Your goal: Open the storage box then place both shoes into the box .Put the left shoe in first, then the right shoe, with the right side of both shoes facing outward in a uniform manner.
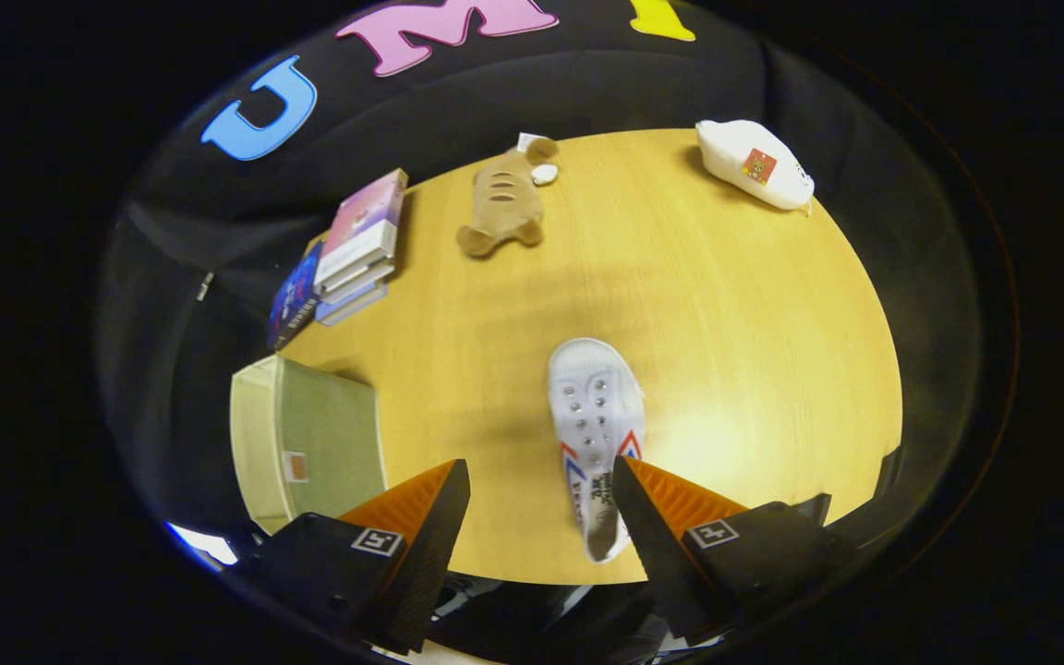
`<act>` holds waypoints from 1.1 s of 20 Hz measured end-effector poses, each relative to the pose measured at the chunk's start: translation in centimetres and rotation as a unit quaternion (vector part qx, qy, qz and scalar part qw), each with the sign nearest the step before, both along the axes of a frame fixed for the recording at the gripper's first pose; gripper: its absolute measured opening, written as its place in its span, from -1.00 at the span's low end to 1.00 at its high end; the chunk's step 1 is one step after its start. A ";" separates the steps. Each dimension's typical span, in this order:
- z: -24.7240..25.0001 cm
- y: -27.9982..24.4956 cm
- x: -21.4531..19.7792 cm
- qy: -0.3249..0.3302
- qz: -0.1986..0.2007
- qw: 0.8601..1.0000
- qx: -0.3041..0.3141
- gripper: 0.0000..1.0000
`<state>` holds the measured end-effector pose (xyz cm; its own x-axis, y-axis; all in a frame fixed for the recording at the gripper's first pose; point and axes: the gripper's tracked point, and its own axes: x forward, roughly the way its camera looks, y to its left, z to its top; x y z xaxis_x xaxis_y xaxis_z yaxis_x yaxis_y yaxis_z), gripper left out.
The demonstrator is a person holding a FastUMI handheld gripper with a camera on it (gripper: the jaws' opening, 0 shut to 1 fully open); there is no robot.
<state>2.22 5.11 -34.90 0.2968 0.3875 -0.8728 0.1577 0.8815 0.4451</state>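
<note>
Hand-held gripper (pixel 541 485) gapes over white shoe (pixel 595 416); storage box (pixel 306 448) closed alongside

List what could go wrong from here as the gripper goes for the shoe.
1. The gripper is open with the white shoe against one finger, not centred between them; closing now may pinch just an edge or push it away.
2. The shoe's heel lies at the table edge; a nudge could tip it off.
3. The storage box looks closed.

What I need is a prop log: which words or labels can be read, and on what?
None reads clearly.
Shoe print, between the open gripper's fingers: blurred.
Book spine: blurred.
Box tag: too small.
Pouch sticker: picture, no legible words.
</note>
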 end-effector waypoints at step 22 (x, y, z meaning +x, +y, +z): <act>-11.4 -1.7 -1.6 0.074 0.065 0.991 -0.087 -0.89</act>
